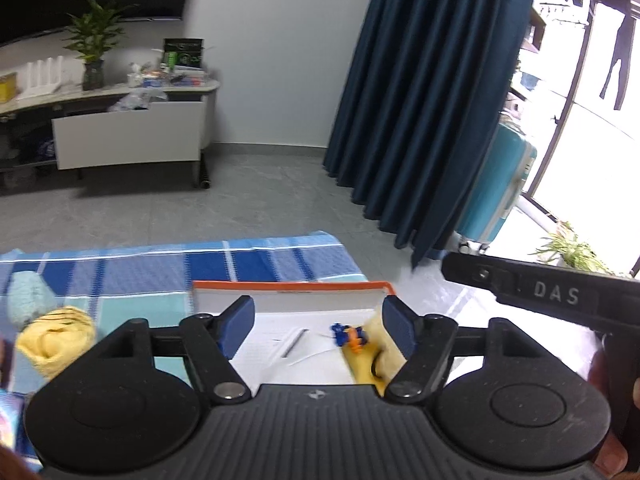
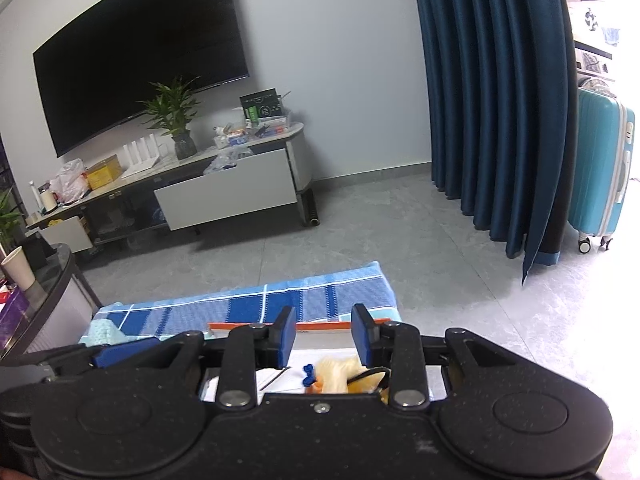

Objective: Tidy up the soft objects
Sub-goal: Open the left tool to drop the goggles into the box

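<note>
- My left claw (image 1: 318, 330) gapes wide, gripping nothing, above the white box (image 1: 280, 346).
- My right claw (image 2: 323, 336) is parted too, empty.
- A yellow toy (image 1: 366, 354) lies in the box, half hidden behind claw linkages.
- A yellow cloth (image 1: 54, 340) and a teal one (image 1: 28, 298), blurred, lie on the plaid blanket (image 1: 248, 260).

The left gripper's body (image 1: 316, 420) is hiding the orange-rimmed box's (image 1: 288, 288) near half, and the yellow plush toy (image 1: 384, 344) is lying partly behind its finger.
</note>
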`<move>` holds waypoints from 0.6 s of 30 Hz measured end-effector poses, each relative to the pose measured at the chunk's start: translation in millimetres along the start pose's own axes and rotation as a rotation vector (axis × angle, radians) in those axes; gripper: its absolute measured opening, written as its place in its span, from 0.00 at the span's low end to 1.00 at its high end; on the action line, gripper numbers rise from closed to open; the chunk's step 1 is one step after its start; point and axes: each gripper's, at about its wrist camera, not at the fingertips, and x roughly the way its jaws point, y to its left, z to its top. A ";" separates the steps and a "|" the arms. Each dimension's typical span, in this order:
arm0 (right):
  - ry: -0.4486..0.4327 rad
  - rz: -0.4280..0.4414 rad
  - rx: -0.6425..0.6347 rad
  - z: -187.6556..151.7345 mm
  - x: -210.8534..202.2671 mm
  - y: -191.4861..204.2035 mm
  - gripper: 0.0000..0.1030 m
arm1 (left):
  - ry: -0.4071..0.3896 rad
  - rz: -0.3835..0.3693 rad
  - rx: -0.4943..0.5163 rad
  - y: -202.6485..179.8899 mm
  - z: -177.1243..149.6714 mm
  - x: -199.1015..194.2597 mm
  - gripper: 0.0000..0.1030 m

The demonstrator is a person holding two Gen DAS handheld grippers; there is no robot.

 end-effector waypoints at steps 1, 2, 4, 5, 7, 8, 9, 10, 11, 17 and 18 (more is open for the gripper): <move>0.000 0.003 -0.006 -0.6 -1.3 2.3 0.38 | 0.001 0.017 0.001 1.0 0.3 -2.7 0.73; 0.001 0.008 -0.009 -1.3 -2.6 4.7 0.38 | 0.006 0.034 -0.002 2.1 0.7 -5.4 0.73; 0.006 0.020 -0.017 -3.5 -4.6 10.5 0.39 | 0.010 0.068 -0.016 6.1 0.8 -11.0 0.75; 0.008 0.020 -0.022 -4.7 -5.6 13.6 0.39 | 0.014 0.086 -0.017 8.3 1.1 -13.8 0.76; 0.012 0.028 -0.033 -7.3 -7.4 20.4 0.40 | 0.022 0.123 -0.020 12.3 0.5 -18.0 0.78; 0.016 0.035 -0.037 -8.2 -7.6 23.6 0.41 | 0.028 0.137 -0.022 14.4 0.1 -19.9 0.78; 0.020 0.038 -0.041 -9.5 -7.9 26.8 0.41 | 0.032 0.142 -0.027 17.2 -0.1 -22.1 0.78; 0.023 0.040 -0.047 -11.0 -8.5 30.4 0.41 | 0.032 0.147 -0.035 20.2 0.2 -24.2 0.78; 0.025 0.045 -0.051 -12.1 -8.9 33.8 0.41 | 0.031 0.154 -0.041 22.9 -0.1 -26.6 0.79; 0.044 0.067 -0.075 -18.3 -7.2 53.9 0.44 | 0.025 0.193 -0.063 35.3 -1.2 -38.2 0.82; 0.047 0.073 -0.078 -19.3 -6.9 56.9 0.44 | 0.024 0.198 -0.066 37.5 -2.7 -40.2 0.82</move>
